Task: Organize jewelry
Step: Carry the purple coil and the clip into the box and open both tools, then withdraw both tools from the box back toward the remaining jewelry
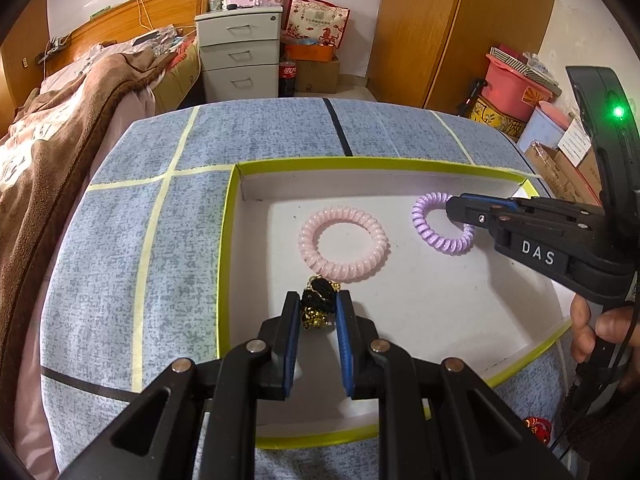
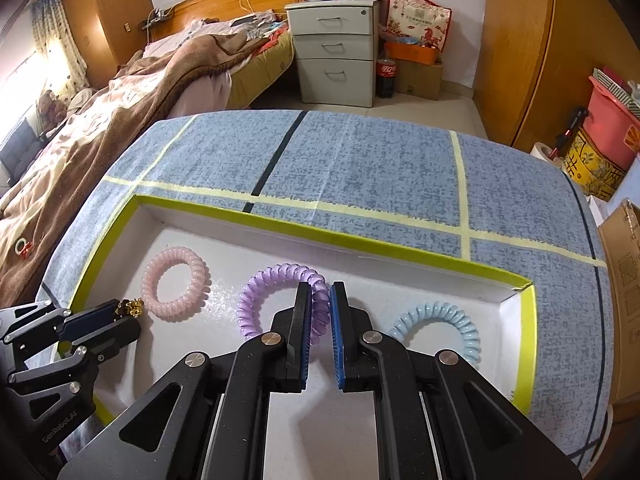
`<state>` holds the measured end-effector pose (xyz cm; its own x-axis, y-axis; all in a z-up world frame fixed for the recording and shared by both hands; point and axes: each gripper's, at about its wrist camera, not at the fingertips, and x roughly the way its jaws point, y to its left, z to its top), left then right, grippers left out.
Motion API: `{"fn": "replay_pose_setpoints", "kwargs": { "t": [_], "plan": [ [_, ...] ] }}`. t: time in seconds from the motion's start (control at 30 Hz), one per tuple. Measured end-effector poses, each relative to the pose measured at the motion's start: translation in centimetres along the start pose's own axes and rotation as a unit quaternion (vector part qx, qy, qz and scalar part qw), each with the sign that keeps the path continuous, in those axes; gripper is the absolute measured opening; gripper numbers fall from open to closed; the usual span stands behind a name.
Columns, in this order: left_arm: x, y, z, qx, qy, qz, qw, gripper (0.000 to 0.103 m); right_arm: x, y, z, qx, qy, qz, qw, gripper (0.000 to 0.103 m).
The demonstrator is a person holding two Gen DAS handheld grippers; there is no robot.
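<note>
Left gripper (image 1: 318, 312): your jaws are narrow and clamped on the black-and-gold hair tie (image 1: 316, 306), pinched between the blue pads just above the tray floor
Right gripper (image 2: 321, 300): your jaws are nearly closed, pinching the right side of the purple coil band (image 2: 256, 304), whose loop spreads out to the left on the tray floor
Right hand (image 1: 592, 330): your fingers wrap the handle at the right edge of the left wrist view
Tray (image 2: 400, 246): white inside, yellow-green rim, sitting on the blue patterned cloth (image 2: 380, 168)
Pink coil band (image 1: 344, 246): flat in the tray, just beyond the hair tie
Blue coil band (image 2: 436, 330): flat near the tray's right corner, apart from the purple one
Far side: bed (image 2: 120, 120) and white drawer cabinet (image 2: 334, 56) beyond the cloth
</note>
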<state>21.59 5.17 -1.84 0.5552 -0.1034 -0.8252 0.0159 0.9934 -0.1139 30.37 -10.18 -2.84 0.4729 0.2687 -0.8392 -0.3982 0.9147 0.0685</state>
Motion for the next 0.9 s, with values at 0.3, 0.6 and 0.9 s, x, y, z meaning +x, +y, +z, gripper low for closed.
{"fn": "replay_pose_setpoints", "kwargs": {
  "t": [0.3,0.6,0.9],
  "plan": [
    [0.0,-0.6,0.2,0.002,0.001,-0.003,1.0,0.027,0.1,-0.2,0.0,-0.003,0.002,-0.002,1.0,0.01],
    [-0.2,-0.6,0.2,-0.005,-0.004,-0.013,0.9999,0.042,-0.1,-0.5,-0.1,0.01,-0.006,0.01,1.0,0.03],
    [-1.4,-0.7,-0.3,-0.006,-0.013,-0.025,0.9996,0.05,-1.9,-0.1,-0.3,0.012,-0.027,0.02,0.999,0.042]
  ]
}}
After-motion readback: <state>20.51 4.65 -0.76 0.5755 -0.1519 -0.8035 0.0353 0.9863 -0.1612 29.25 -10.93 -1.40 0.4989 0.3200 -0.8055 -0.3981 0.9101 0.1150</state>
